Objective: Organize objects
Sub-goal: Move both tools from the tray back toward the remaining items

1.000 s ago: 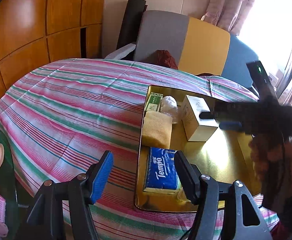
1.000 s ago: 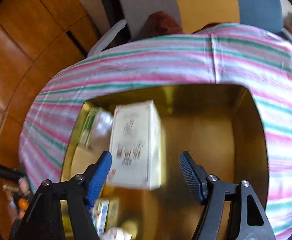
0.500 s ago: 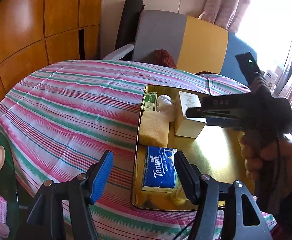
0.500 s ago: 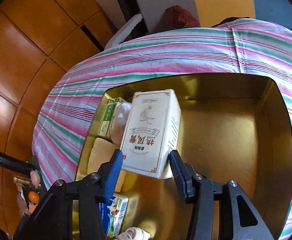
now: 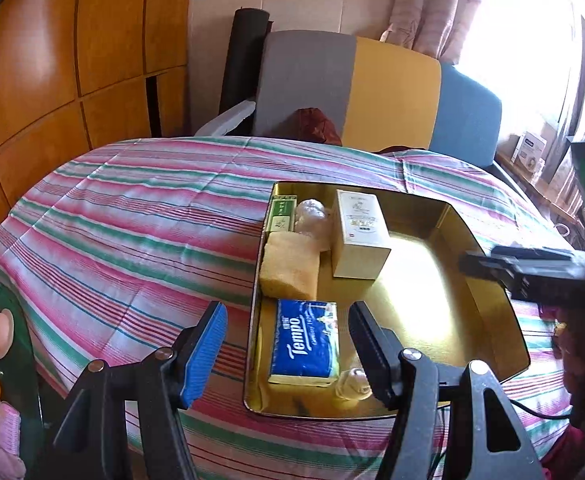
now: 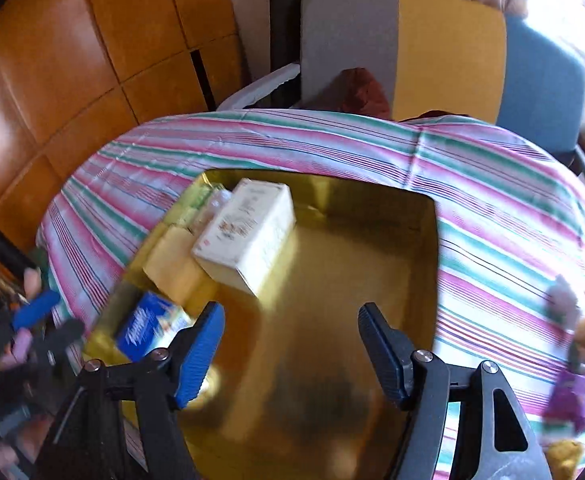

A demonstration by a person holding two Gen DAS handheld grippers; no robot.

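white box (image 5: 359, 236) upright — gold tray (image 5: 476, 300)

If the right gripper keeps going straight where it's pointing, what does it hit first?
Probably the bare floor of the gold tray; the right gripper is open, and the cream box sits left of its line. Depth is unclear.

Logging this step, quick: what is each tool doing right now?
Left tool: open, holding nothing.
Right tool: open, holding nothing.
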